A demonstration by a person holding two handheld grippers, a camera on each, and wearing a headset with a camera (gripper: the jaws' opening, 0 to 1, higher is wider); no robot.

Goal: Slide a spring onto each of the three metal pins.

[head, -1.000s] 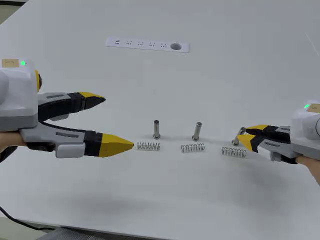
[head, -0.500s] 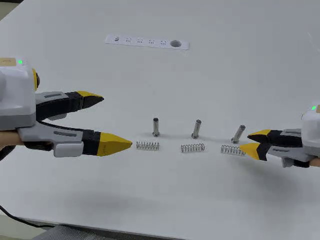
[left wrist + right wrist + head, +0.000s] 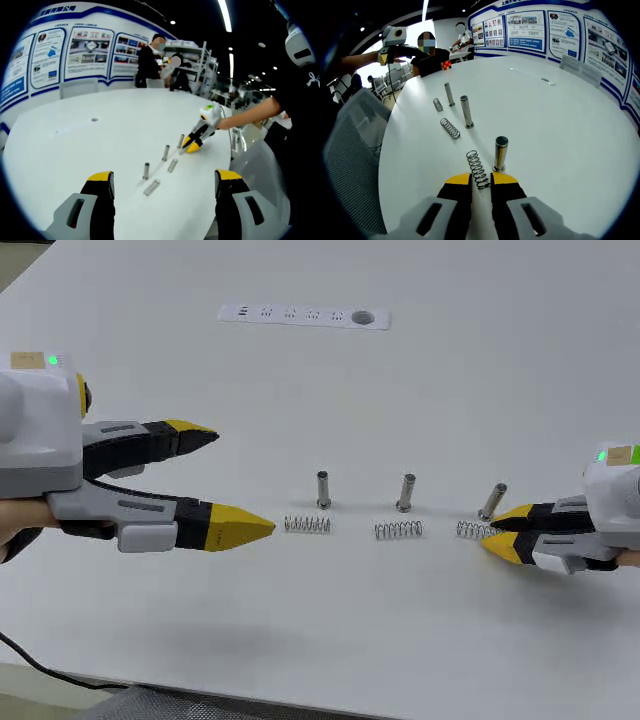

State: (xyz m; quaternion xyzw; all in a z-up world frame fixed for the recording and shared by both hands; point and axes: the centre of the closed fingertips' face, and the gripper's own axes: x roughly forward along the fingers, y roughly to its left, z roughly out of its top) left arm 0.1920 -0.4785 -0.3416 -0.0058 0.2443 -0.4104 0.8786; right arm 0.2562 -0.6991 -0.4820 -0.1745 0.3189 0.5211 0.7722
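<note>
Left claw [image 3: 228,482] wide open, empty, at 9 o'clock of left spring [image 3: 307,524] on the bench [image 3: 300,640]. Left pin [image 3: 323,489], middle pin [image 3: 406,492], right pin [image 3: 492,501] stand, springs lying at their 6 o'clock. Right claw [image 3: 481,180] nearly closed around right spring [image 3: 476,167] end; grip unclear.

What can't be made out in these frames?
Whether the right gripper pinches the right spring: in the right gripper view the spring's end lies between the jaws, whose tips hide any contact; head view too small.
Whether the pins are fixed or loose: bases too small, head view.
Markings on the power strip: too small, head view.
Text on the wall posters: blurred, left gripper view.
</note>
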